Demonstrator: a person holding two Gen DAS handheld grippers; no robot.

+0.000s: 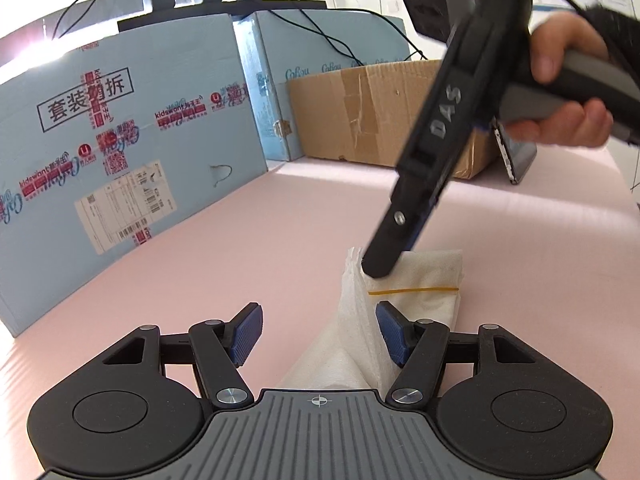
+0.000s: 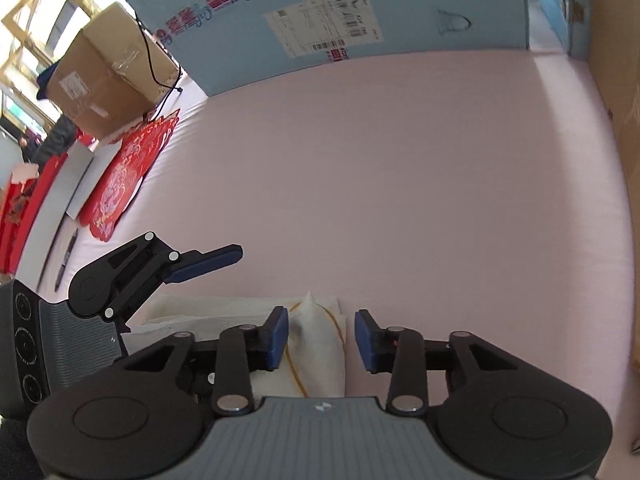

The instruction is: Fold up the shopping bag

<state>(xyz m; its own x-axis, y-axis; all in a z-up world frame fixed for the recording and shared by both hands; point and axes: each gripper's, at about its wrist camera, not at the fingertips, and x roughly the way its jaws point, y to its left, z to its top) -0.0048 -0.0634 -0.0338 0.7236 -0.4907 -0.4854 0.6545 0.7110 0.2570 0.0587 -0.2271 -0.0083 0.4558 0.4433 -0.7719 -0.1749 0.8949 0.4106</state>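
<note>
The white shopping bag lies folded into a small bundle on the pink table, with a yellow rubber band around it. My left gripper is open; a raised white fold runs between its blue pads and touches the right one. My right gripper, held by a hand, comes down from the upper right with its tip on the bundle's far corner. In the right wrist view my right gripper is open, with the banded bag standing up between its pads. One of the left gripper's fingers shows at the left.
Blue printed cartons wall the left and back. A brown cardboard box stands behind, with a phone leaning on it. Red paper sheets, a pen and another brown box sit at the table's far side.
</note>
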